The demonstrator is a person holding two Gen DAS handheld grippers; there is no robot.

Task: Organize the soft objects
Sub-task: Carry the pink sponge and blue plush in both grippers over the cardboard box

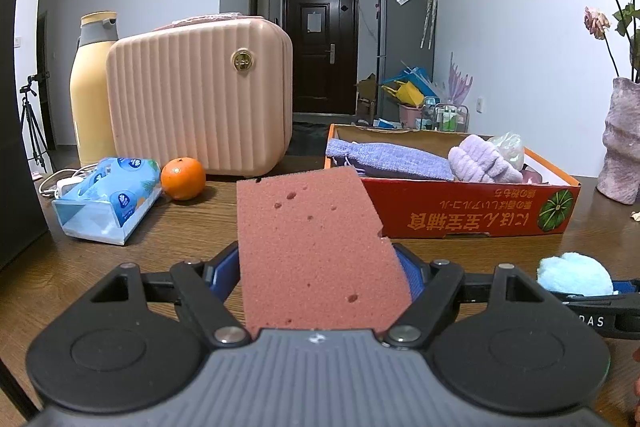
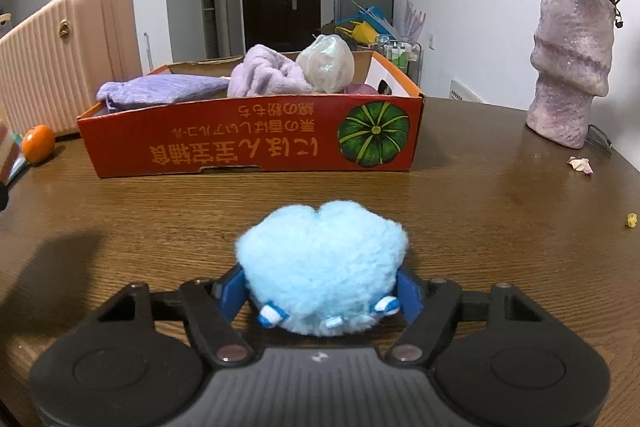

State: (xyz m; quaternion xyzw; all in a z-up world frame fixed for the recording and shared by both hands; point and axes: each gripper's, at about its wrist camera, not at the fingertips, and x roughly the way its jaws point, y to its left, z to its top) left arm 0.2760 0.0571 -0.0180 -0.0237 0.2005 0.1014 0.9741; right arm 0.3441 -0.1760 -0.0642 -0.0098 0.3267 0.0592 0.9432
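The left gripper (image 1: 320,267) is pinching a pink sponge (image 1: 312,247) between its blue fingers (image 1: 412,277), the slab sticking up and forward, tilted toward one o'clock over the table (image 1: 192,227). The right gripper (image 2: 320,287) is closing its fingers (image 2: 230,289) around a pale blue pompom (image 2: 322,267) that is sitting on the table directly in front of it; the pads are touching the fluff on both sides, though how firmly they are biting cannot be told. Ahead at twelve o'clock the red cardboard box (image 2: 248,143) is already holding a purple pouch (image 2: 156,87), a lilac towel (image 2: 268,73) and a clear bag (image 2: 326,63). The likeliest trouble is the pompom: the fingers may be gripping only loose fibres, so it could be slipping out during the lift. The sponge is being held low on its length, so it could be pivoting or catching the box's near wall when carried across. An orange (image 1: 183,179) and a tissue pack (image 1: 108,199) at ten o'clock are lying well clear of either path.
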